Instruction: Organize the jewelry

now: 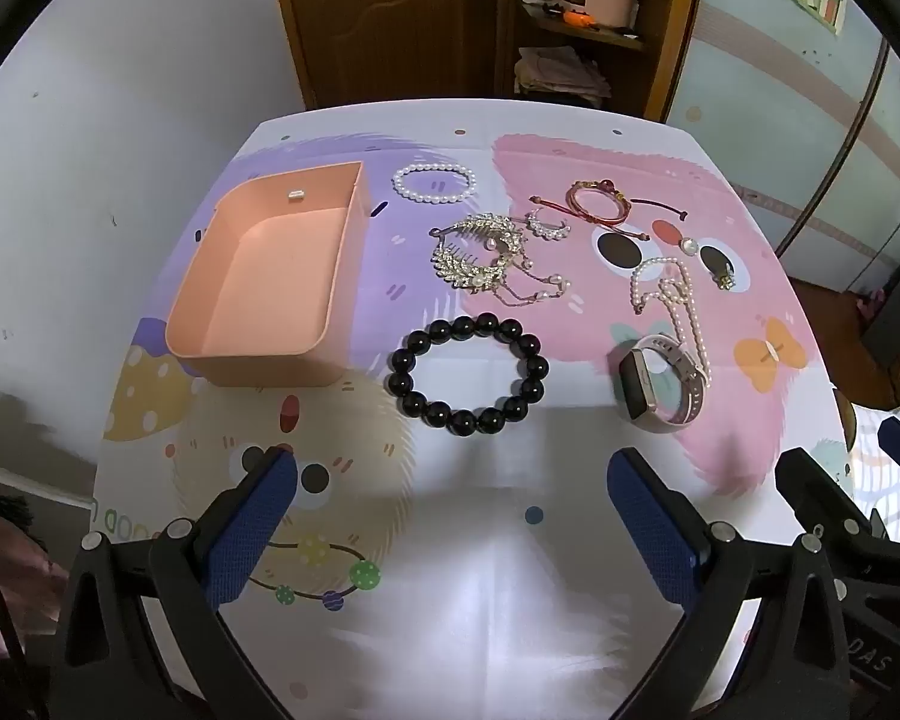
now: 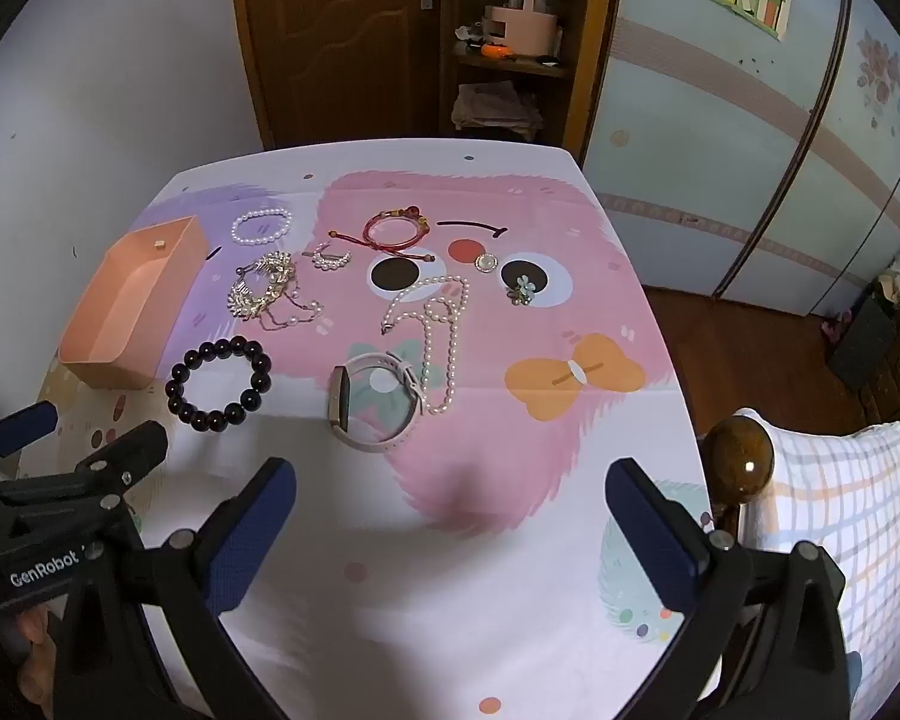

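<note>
Pink, the box (image 1: 258, 276) sat at the table's (image 1: 510, 540) left; right of it lay the black bead bracelet (image 1: 468, 373), then the watch (image 1: 666, 384). Left gripper (image 1: 450, 516) and right gripper (image 2: 450, 516) hovered wide, empty.

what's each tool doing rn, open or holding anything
Left tool: open, holding nothing, above the near end of the table.
Right tool: open, holding nothing, also short of the jewelry.

Dim indoor light, brightest on the tablecloth (image 1: 510, 540) near the cameras, with soft glare there. Heavily bowed at fisheye edges; black vignetted corners, mild noise.
</note>
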Demonstrator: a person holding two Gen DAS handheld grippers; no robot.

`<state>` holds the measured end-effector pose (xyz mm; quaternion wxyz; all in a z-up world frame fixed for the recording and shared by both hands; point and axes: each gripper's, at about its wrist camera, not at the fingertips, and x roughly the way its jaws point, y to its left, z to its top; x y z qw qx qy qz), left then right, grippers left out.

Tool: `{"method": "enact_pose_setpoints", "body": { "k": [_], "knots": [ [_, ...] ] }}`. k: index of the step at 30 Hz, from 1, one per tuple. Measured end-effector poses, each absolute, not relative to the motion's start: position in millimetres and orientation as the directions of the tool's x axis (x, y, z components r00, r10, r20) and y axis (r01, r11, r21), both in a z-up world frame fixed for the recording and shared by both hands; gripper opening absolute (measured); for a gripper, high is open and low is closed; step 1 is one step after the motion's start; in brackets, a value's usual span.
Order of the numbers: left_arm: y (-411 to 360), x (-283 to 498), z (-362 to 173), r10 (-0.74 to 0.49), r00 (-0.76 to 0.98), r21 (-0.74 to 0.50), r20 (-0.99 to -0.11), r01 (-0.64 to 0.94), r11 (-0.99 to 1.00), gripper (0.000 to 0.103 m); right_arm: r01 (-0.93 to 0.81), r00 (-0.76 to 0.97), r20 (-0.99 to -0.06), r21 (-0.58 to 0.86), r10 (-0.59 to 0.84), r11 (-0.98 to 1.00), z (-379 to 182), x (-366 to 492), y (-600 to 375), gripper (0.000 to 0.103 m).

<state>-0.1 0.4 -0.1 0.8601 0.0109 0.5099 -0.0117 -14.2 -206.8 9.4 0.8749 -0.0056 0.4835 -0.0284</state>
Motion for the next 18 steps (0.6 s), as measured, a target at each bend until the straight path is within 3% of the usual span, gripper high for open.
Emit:
{"method": "enact_pose_setpoints", "body": {
  "k": [18],
  "knots": [
    [-1.0, -0.6, -1.3, 0.027, 0.471, 0.042, -0.882, 0.02, 0.999, 0.102, 0.043, 0.537, -0.842, -0.035, -0.053, 0.998, 10.7, -16.0, -209.3, 0.103]
  ]
}}
